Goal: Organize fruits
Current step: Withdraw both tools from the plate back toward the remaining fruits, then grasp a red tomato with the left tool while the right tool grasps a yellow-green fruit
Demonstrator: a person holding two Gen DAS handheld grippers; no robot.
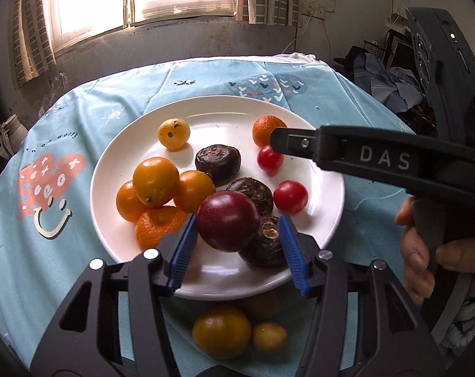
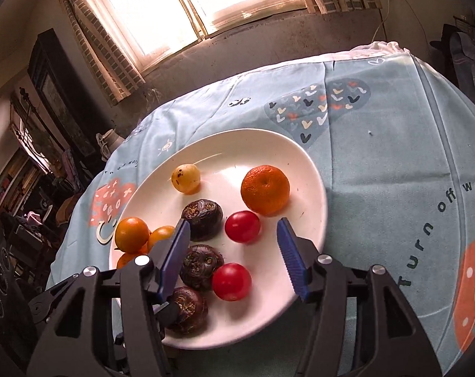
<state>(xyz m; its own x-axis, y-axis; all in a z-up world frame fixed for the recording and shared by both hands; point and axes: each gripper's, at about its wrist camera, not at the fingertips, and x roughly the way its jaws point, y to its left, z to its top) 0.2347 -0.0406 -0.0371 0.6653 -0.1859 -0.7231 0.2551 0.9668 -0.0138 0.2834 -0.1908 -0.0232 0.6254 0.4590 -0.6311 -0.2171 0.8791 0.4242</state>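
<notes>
A white plate (image 1: 331, 169) (image 2: 312, 188) on the blue tablecloth holds the fruit. My left gripper (image 1: 237, 217) stands open around a dark purple passion fruit (image 1: 228, 220); its left pad is at the fruit's side and a gap shows at the right pad. Orange kumquats (image 1: 155, 182), a mandarin (image 2: 265, 188), a yellow loquat (image 2: 185, 178), brown water chestnuts (image 2: 202, 218) and two red cherry tomatoes (image 2: 242, 226) lie on the plate. My right gripper (image 2: 233, 221) is open over the plate's right side, with the nearer tomato (image 2: 231, 281) lying between its fingers, untouched.
Three yellowish fruits (image 1: 221, 331) lie on the cloth in front of the plate, under my left gripper. A person's hand (image 1: 419, 251) holds the right gripper's handle. Bare tablecloth (image 2: 394, 172) stretches right of the plate; the table's far edge lies below the window.
</notes>
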